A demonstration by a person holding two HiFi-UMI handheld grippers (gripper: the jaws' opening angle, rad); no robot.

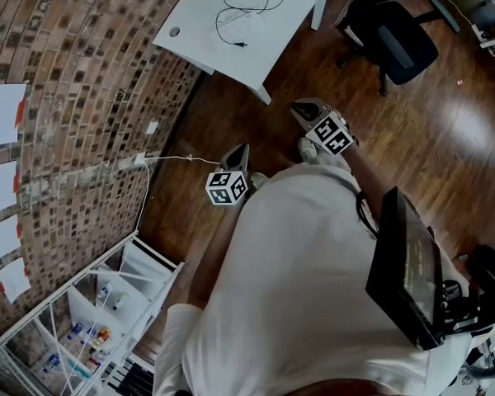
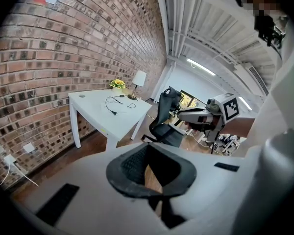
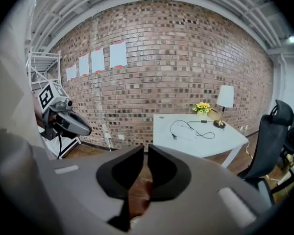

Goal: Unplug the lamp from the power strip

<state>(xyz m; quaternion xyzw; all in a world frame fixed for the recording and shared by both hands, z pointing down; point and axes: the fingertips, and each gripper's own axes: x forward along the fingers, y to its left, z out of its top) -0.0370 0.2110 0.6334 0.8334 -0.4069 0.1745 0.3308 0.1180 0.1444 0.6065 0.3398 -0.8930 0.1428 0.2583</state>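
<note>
Well back from the white table (image 3: 164, 131), both tools raised and empty: left gripper (image 2: 147, 148) closed at the tips, right gripper (image 3: 146, 148) drawn to a thin slit, nothing between either pair of jaws. Lamp (image 3: 225, 102) upright at the table's far end beside yellow flowers (image 3: 203, 106), black cable (image 3: 174, 135) looped loose on the top; no power strip to be made out. Likely trouble: tugging the cable rather than the plug and toppling the lamp; clipping the office chair (image 3: 274, 136) on approach.
</note>
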